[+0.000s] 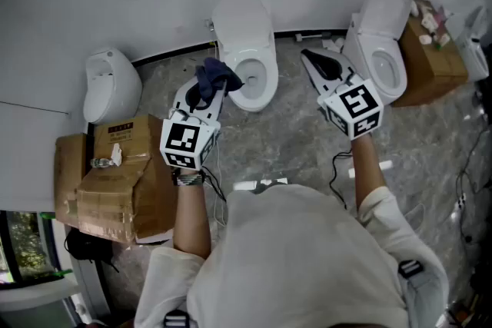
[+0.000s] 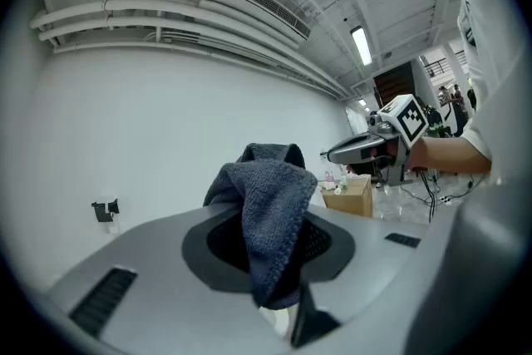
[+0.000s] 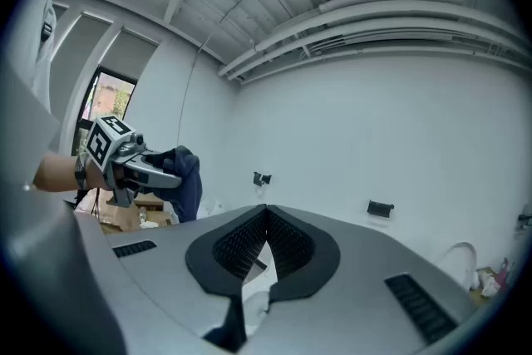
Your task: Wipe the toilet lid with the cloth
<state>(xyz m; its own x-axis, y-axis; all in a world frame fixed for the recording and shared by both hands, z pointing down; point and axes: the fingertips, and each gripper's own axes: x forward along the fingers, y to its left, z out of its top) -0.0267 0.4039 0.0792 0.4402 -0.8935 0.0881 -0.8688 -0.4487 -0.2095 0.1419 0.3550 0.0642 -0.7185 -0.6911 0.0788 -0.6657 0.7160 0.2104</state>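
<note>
The cloth (image 1: 217,75) sits in the left gripper (image 1: 209,91). A toilet (image 1: 247,42) stands just ahead of it, against the wall (image 1: 154,4). A second toilet (image 1: 382,34) stands right of the right gripper (image 1: 309,57). Cardboard boxes (image 1: 115,180) lie on the floor (image 1: 292,142), left of the left gripper.

White urinal (image 1: 111,84) beside stacked cardboard boxes (image 1: 115,180), another box (image 1: 432,61) far right
</note>
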